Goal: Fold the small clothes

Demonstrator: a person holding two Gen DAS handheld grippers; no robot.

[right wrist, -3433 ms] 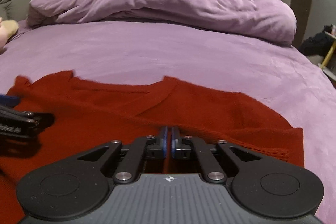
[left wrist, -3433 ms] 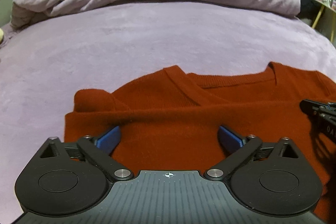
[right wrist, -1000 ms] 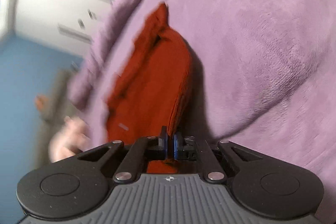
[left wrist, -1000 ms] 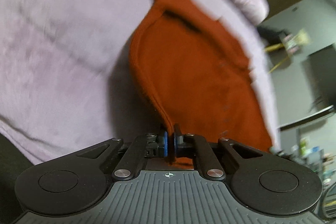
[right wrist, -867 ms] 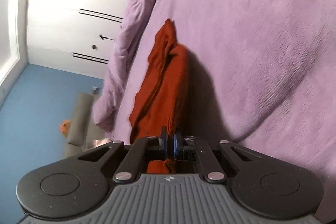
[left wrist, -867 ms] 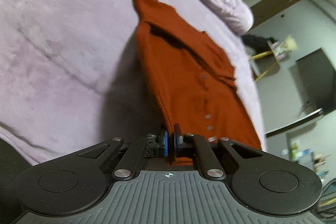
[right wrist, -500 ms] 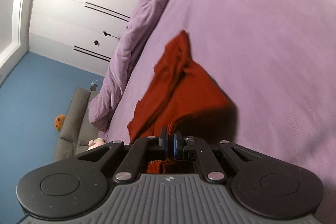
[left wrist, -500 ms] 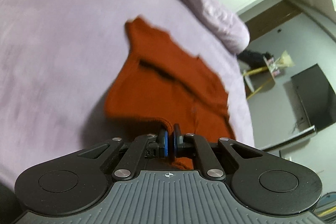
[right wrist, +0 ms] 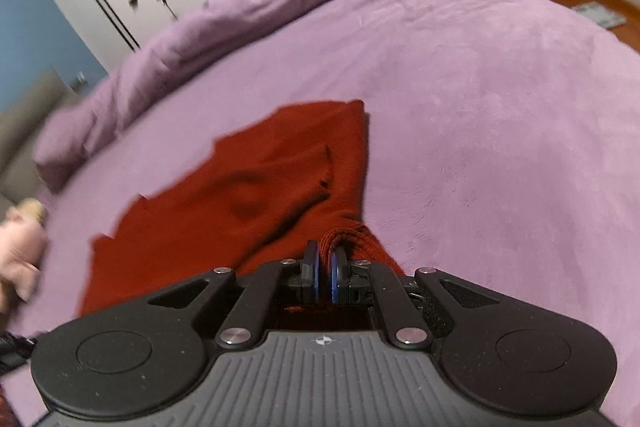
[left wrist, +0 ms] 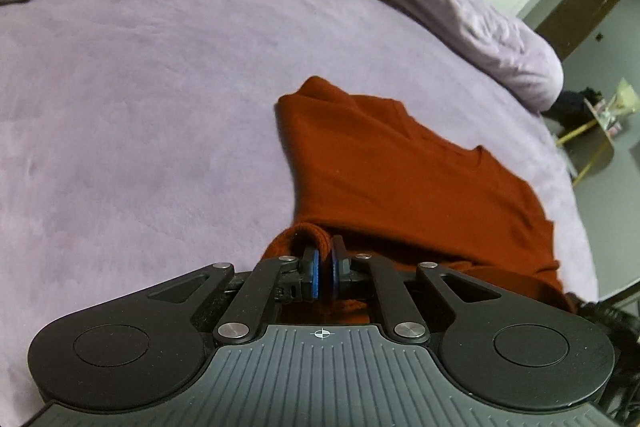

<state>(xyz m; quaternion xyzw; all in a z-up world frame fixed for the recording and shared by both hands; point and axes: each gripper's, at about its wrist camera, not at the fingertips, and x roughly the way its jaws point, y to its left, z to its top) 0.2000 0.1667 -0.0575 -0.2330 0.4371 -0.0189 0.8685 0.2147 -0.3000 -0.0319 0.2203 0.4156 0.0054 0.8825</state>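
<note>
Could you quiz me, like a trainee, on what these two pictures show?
1. True or false: the left tool is pinching the rust-red sweater.
2. What does the sweater lie on?
A. a wooden floor
B. a purple bedspread
C. a grey sofa
3. Fill in: the right tool grips a bunched ____ of the sweater.

Key:
1. True; fabric sits between its nearly closed blue pads.
2. B, the purple bedspread, with a rolled purple duvet behind.
3. Edge.
</note>
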